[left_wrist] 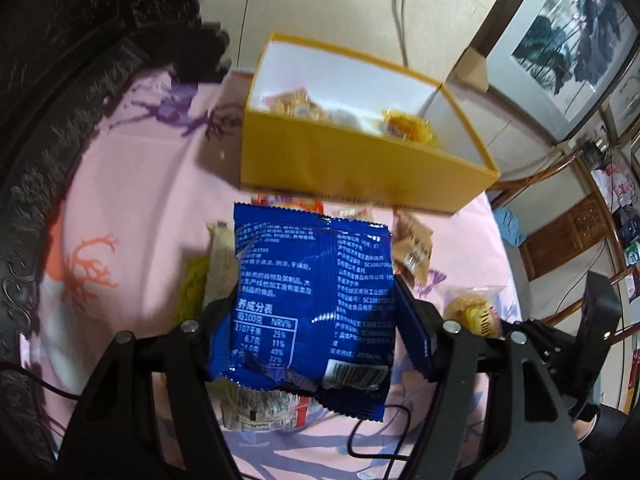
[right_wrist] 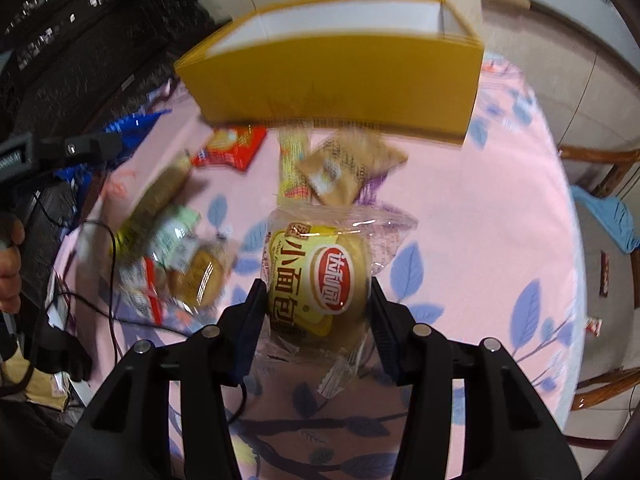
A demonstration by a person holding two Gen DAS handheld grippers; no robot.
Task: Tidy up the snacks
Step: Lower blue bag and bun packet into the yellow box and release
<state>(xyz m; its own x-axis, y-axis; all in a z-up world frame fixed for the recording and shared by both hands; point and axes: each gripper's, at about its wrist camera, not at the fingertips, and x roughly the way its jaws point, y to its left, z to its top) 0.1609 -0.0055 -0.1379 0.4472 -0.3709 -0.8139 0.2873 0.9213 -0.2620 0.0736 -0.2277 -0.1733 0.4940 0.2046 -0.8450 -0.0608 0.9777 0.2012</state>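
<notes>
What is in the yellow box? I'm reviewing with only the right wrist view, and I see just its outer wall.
Observer: The left wrist view looks into the yellow box; a few wrapped snacks lie on its white floor, most of it bare.
Operator: What does the left hand-held gripper carry? I only see a blue edge.
Observer: The left hand-held gripper is shut on a blue snack bag, printed back facing the camera.
Operator: Anything under that bag?
Observer: Yes, a pale wrapped packet lies beneath it on the pink cloth.
</notes>
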